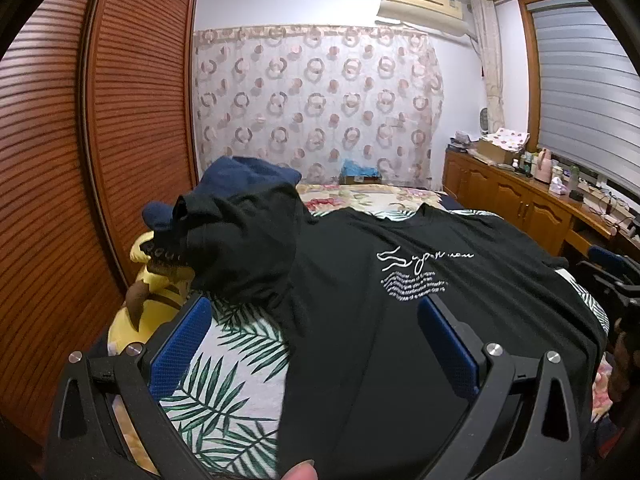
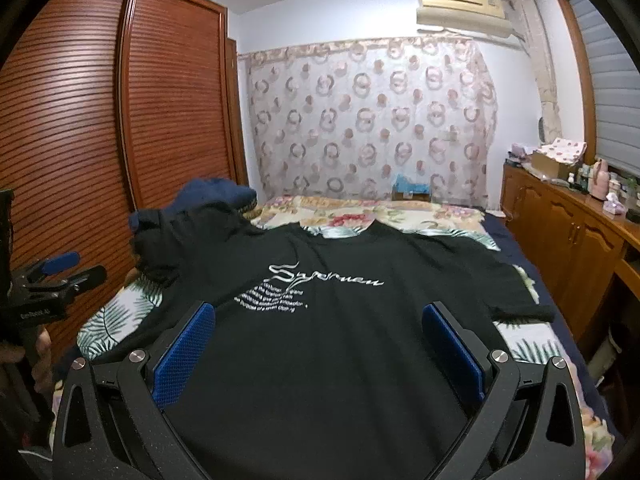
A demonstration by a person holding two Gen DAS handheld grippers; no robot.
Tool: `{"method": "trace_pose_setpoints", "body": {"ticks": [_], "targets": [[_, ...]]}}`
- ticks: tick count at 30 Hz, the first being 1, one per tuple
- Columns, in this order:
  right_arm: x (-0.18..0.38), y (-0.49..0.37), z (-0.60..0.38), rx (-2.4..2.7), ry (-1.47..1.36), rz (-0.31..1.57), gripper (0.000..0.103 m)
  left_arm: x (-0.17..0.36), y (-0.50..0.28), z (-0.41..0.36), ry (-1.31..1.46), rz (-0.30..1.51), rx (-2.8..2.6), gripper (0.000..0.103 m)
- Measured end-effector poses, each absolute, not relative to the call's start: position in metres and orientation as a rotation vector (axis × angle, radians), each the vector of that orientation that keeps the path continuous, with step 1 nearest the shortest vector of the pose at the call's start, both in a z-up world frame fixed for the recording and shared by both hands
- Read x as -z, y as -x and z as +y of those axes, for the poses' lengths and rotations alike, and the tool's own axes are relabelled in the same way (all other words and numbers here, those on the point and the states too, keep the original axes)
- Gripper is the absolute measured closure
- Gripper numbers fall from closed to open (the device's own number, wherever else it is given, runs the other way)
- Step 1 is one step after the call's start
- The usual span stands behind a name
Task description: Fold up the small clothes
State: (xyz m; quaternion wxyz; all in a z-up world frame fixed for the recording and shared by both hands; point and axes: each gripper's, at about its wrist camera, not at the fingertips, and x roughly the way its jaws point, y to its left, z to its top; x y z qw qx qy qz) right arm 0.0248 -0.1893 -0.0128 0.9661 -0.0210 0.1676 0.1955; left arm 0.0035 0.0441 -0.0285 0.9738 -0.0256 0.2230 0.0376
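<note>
A black T-shirt [image 1: 400, 320] with white script print lies flat, front up, on the bed, collar toward the far wall; it also shows in the right wrist view [image 2: 320, 340]. Its left sleeve drapes over a heap of clothes. My left gripper [image 1: 316, 320] is open and empty, above the shirt's left hem side. My right gripper [image 2: 320, 324] is open and empty, above the shirt's lower middle. The left gripper also shows at the left edge of the right wrist view [image 2: 52, 276].
A pile of dark and navy clothes [image 1: 240, 216] and a yellow plush toy [image 1: 152, 296] sit at the bed's left. The leaf-print sheet [image 1: 224, 380] covers the bed. A wooden wardrobe [image 1: 100, 140] stands left, a wooden cabinet [image 2: 580, 248] right.
</note>
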Motion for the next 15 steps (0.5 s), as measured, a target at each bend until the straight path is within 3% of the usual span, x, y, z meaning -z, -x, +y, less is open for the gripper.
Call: {"method": "trace_pose_setpoints", "body": {"ticks": [15], "targets": [[0.027, -0.092, -0.171, -0.496, 0.101, 0.442, 0.0, 0.058, -0.037, 0.113, 0.077, 0.549, -0.074, 0.0]]}}
